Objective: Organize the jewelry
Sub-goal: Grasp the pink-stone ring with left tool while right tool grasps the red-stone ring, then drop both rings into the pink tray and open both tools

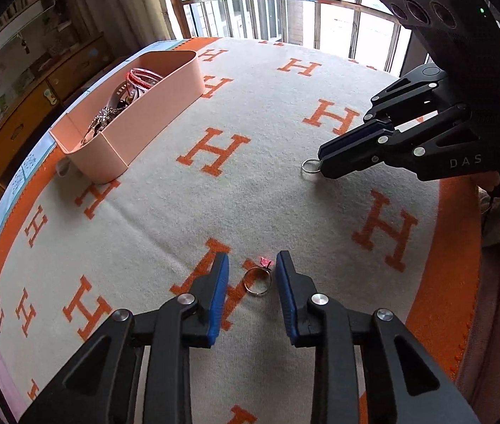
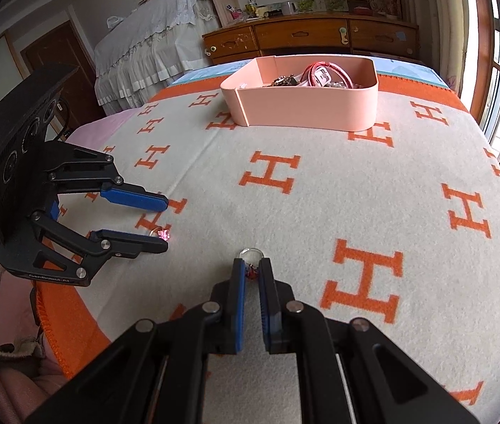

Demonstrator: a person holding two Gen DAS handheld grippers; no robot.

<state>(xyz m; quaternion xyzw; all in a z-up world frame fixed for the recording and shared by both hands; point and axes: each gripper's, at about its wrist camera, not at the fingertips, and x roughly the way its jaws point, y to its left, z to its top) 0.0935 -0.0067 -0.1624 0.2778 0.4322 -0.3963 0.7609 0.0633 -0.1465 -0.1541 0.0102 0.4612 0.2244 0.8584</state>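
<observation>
The work surface is a cream woven blanket with orange H motifs and an orange border (image 1: 285,134). At its far edge stands a pale pink oblong plastic tray (image 2: 306,113), already loaded with red bangles and a metallic chain piece (image 2: 320,76).

Left gripper (image 1: 252,272): the jaws are narrowed but not closed. A thin gold-toned ring with a small pink stone (image 1: 257,281) lies on the blanket between the blue pads. Its stone end sits just beside the right-hand pad; contact cannot be confirmed, and a clear gap remains on the other side. The ring is therefore judged not yet gripped.

Right gripper (image 2: 250,268): the jaws are nearly shut on a silver-coloured ring (image 2: 249,255), whose band projects past the fingertips. A small red part shows between the pads. Whether the ring is lifted clear of the cloth cannot be told.

Recommended procedure for the step in hand:
- The left jaws should be centred over the band before closing, so that both pads meet it together and the ring is not flicked sideways.
- The fingertips should be kept low against the blanket, since the band lies flat; snagging of the weave is to be avoided.
- The lift should be made straight up and the grip checked.
- Both rings should be released low inside the tray.
</observation>
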